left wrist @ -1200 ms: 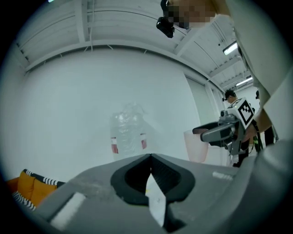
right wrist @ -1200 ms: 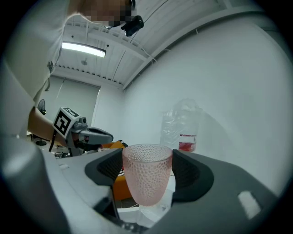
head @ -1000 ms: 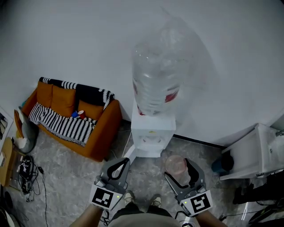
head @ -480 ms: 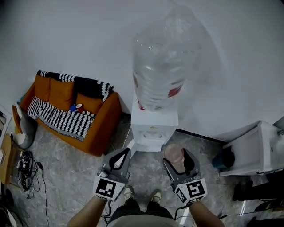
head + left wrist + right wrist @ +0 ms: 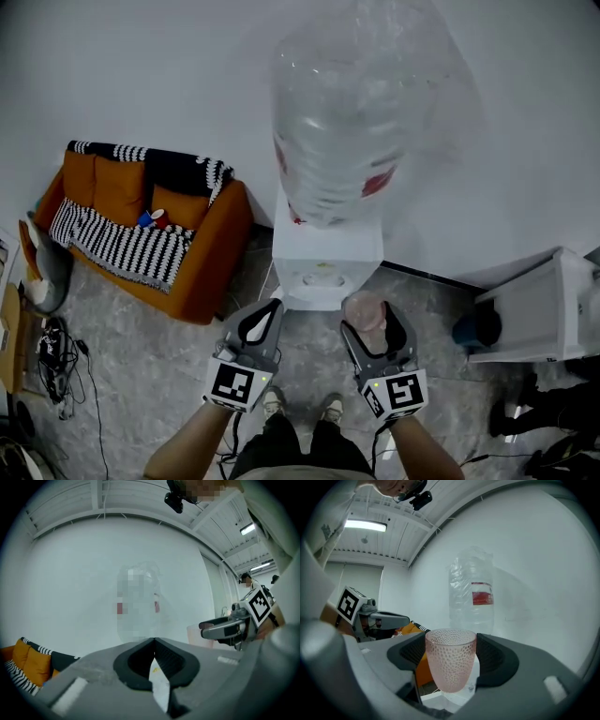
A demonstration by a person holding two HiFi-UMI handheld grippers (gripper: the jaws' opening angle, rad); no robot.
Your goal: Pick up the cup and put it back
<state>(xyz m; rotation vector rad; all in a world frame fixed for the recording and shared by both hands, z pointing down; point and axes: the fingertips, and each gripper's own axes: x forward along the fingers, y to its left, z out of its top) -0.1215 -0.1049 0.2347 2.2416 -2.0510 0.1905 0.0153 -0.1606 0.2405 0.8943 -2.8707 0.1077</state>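
White-walled room, white water dispenser (image 5: 326,267) at the wall; right gripper (image 5: 367,323) is gripping the pink dimpled translucent cup (image 5: 451,660) upright, jaws wide around it, mid-air just before the dispenser front, probably lining up to set it back; left gripper (image 5: 153,644) is idling, jaws together, empty.

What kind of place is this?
Probably a break corner in a workplace or lab, though not certainly: a white water dispenser with a big bottle stands against a bare wall, an orange sofa with a striped blanket sits beside it, and cables lie on the floor.
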